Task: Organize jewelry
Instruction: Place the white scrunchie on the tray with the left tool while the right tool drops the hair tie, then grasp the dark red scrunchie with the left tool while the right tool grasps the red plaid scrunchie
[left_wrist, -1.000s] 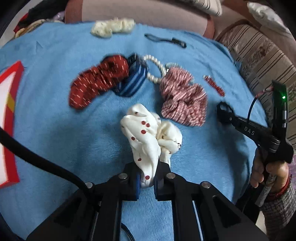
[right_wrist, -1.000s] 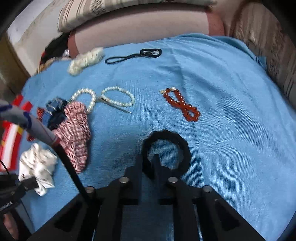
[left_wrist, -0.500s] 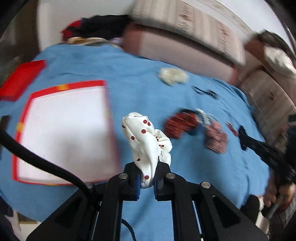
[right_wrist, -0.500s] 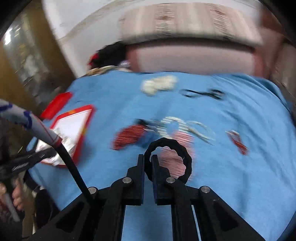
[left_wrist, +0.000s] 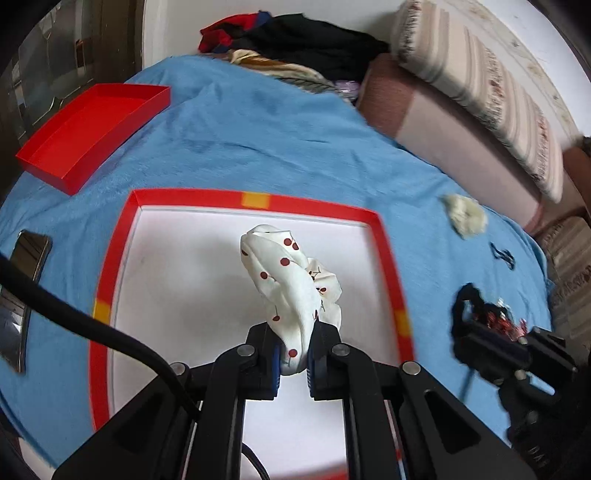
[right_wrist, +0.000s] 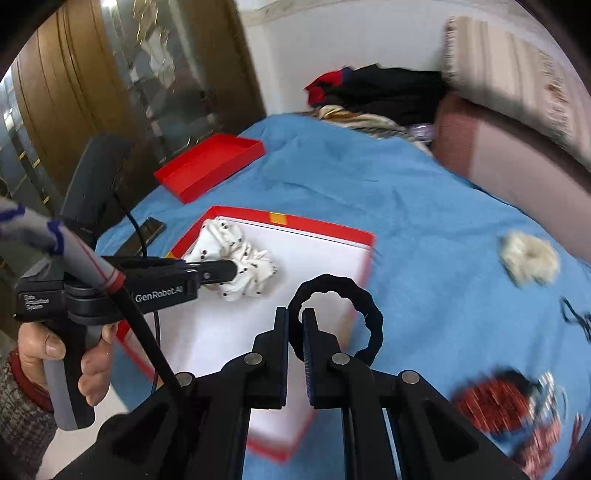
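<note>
l gripper (left_wrist: 293, 354): fingers clamped, tilted down | r gripper (right_wrist: 295, 334): fingers clamped, tilted down

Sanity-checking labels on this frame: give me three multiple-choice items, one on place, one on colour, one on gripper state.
1. Where is the white cherry-print scrunchie?
A. Lying in the small red tray
B. Held over the white-floored red-rimmed box
C. On the pillow

2. What colour is the hair tie in the right gripper?
A. Black
B. Cream
C. Red

3. What state is the left gripper in?
A. Open and empty
B. Out of view
C. Shut on the scrunchie

Key: 1 B, it hangs in the jaws above the box, while the small red tray sits apart and empty. 2 A, the ring pinched by the right gripper is black. 3 C, both pads press the fabric.
</note>
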